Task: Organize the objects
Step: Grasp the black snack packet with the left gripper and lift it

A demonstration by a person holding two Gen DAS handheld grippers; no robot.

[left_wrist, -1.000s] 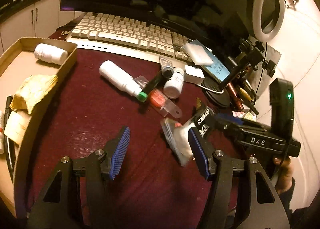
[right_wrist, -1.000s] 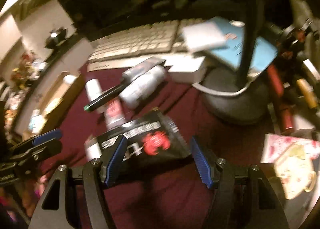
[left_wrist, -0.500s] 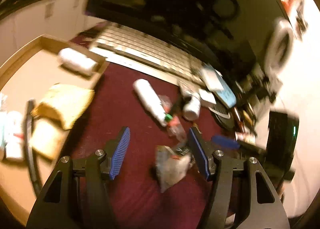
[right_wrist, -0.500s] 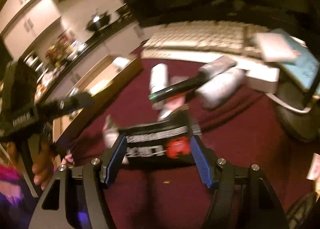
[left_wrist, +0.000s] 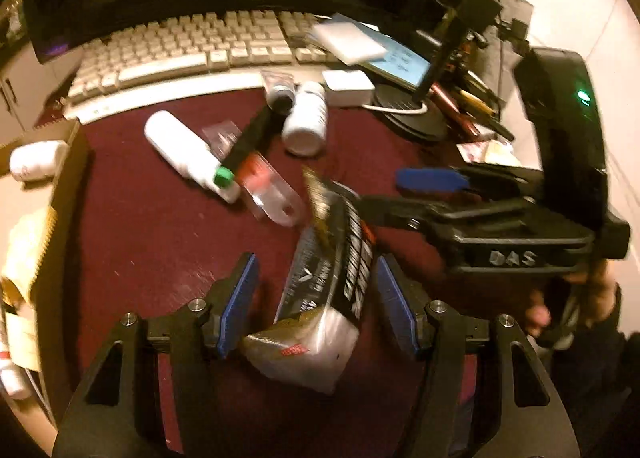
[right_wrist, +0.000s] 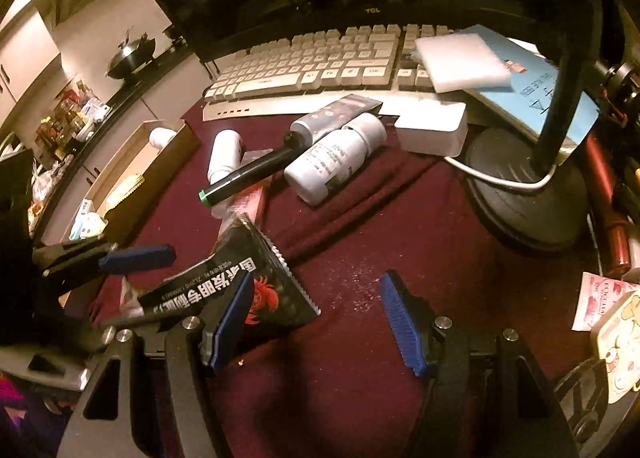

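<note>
Left gripper (left_wrist: pixel 316 304): jaws spread wide, pads on either side of the black snack packet (left_wrist: pixel 334 258), not pressing it. The packet stands on edge between them, its clear end nearest the camera, its torn top leaning away. It is blurred, so whether it rests on the cloth or hangs just off it I cannot tell.

Right gripper (right_wrist: pixel 318 324): jaws also wide apart and empty. Its left pad overlaps the packet's corner in its own view; contact there is unclear. From the left camera the right tool comes in from the side, one finger close to the packet's top edge.

Step in hand, as I read it: taking the packet with the left gripper so it can go to the cardboard box (left_wrist: pixel 70 162) at the left edge, where a white bottle (left_wrist: pixel 36 160) and yellow paper pouches already lie. Next move calls for closing the left pads squarely on the packet's middle, then carrying it left over the box wall. The foil looks slippery and crumples easily, so a firm, centred pinch matters.

Farther out on the dark red cloth (left_wrist: pixel 152 226): a clear tube with a red label (left_wrist: pixel 266 188), a white tube with a green cap (left_wrist: pixel 188 156), a black pen (left_wrist: pixel 250 138), and a white pill bottle (left_wrist: pixel 306 120), all in a loose heap. Behind them a keyboard (left_wrist: pixel 192 46), still unsorted ground beyond.
</note>
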